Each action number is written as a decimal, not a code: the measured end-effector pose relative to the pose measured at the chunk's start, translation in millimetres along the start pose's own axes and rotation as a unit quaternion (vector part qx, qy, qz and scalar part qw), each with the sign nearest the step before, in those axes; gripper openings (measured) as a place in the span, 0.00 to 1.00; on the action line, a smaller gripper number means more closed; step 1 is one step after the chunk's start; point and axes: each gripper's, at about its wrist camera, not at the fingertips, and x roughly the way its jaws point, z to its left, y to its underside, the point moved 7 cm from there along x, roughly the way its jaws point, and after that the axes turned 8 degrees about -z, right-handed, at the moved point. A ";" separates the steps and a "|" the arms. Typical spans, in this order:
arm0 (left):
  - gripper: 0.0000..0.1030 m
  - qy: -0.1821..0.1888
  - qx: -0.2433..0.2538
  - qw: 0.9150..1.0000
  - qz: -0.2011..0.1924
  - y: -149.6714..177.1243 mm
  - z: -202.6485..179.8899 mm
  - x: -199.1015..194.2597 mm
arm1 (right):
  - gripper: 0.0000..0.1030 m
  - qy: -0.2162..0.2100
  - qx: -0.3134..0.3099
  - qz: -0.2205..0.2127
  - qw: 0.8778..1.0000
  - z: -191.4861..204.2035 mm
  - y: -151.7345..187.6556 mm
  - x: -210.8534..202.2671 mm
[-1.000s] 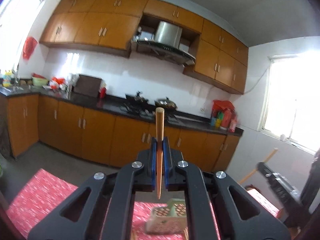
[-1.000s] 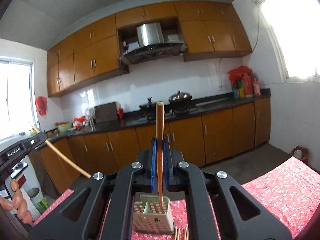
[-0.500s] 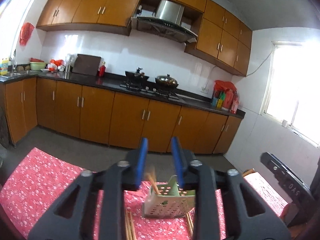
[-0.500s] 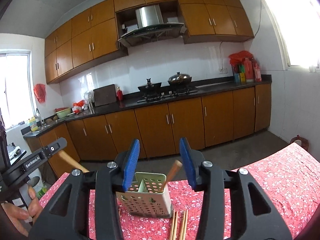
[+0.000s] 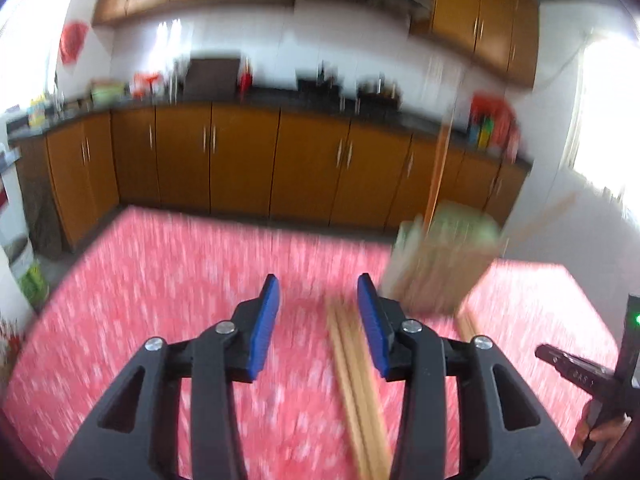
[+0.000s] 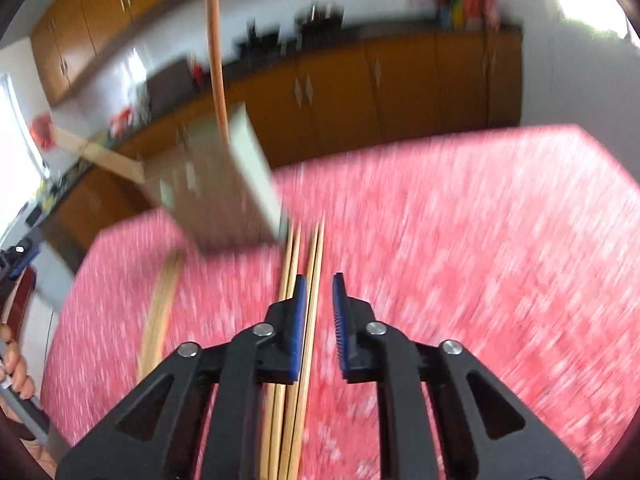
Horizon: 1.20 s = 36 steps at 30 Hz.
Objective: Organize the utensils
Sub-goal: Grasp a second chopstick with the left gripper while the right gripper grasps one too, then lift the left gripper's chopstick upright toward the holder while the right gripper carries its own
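Note:
Both views are motion-blurred. A pale green perforated utensil holder [image 5: 440,256] stands on the red floral tablecloth [image 5: 160,300] with two wooden chopsticks [image 5: 438,168] leaning in it; it also shows in the right wrist view [image 6: 216,184]. My left gripper [image 5: 318,320] is open and empty over the cloth, left of a bundle of loose chopsticks [image 5: 356,380]. My right gripper [image 6: 320,316] is open, low over another bundle of loose chopsticks [image 6: 298,280] lying in front of the holder; one stick runs between the jaws.
A further blurred stick [image 6: 160,312] lies left of the right gripper. The right gripper's handle and hand [image 5: 592,384] show at the left view's right edge. Orange kitchen cabinets [image 5: 240,160] stand beyond the table's far edge.
Both grippers opened and dropped their chopsticks into the holder. Since then both have tilted down toward the loose chopsticks on the cloth, and the right jaws have narrowed.

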 end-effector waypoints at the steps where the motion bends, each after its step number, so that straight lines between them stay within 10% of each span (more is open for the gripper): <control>1: 0.32 0.004 -0.003 1.000 0.025 17.1 2.5 6.3 | 0.12 -0.001 -0.003 0.011 1.000 2.1 9.4 5.0; 10: 0.31 0.022 -0.018 0.994 0.104 86.3 3.7 25.8 | 0.12 0.006 -0.023 0.044 0.999 12.3 43.0 24.1; 36: 0.09 0.024 0.045 0.986 0.158 119.3 -28.8 47.2 | 0.07 0.044 -0.034 0.035 0.998 -1.9 41.3 23.5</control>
